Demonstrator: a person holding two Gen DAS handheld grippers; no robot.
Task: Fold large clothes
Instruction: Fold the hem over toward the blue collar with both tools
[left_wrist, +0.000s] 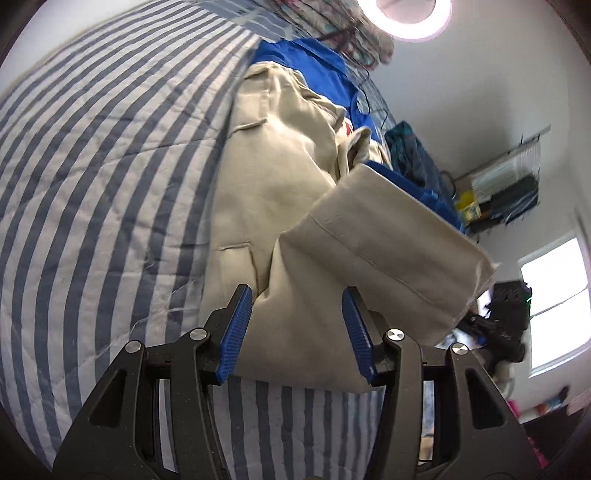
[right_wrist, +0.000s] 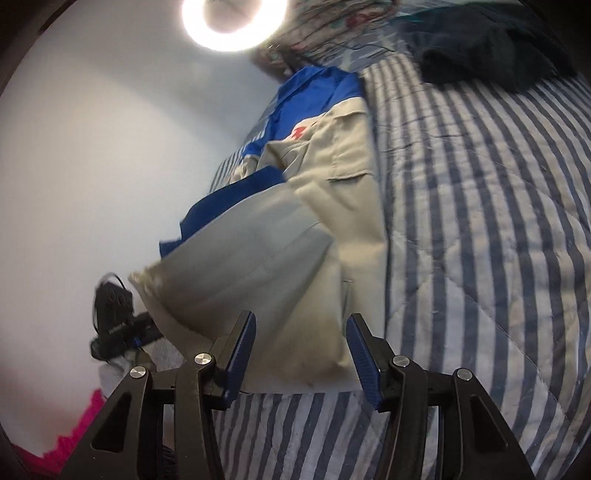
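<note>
A large beige and blue garment (left_wrist: 280, 184) lies on the striped bedspread (left_wrist: 92, 184). Its beige sleeve with a hemmed cuff (left_wrist: 388, 251) is folded across the body. My left gripper (left_wrist: 297, 325) is open, its blue pads on either side of the garment's lower beige edge. In the right wrist view the same garment (right_wrist: 332, 192) lies along the bed's left side, the folded sleeve (right_wrist: 236, 266) in front. My right gripper (right_wrist: 299, 350) is open around the garment's lower edge, holding nothing.
A dark garment (right_wrist: 491, 44) lies at the far right of the bed. A floral pillow (left_wrist: 332, 18) sits at the head. A ring light (right_wrist: 232, 22) shines above. A shelf with clutter (left_wrist: 506, 192) and a window (left_wrist: 557, 306) stand beside the bed.
</note>
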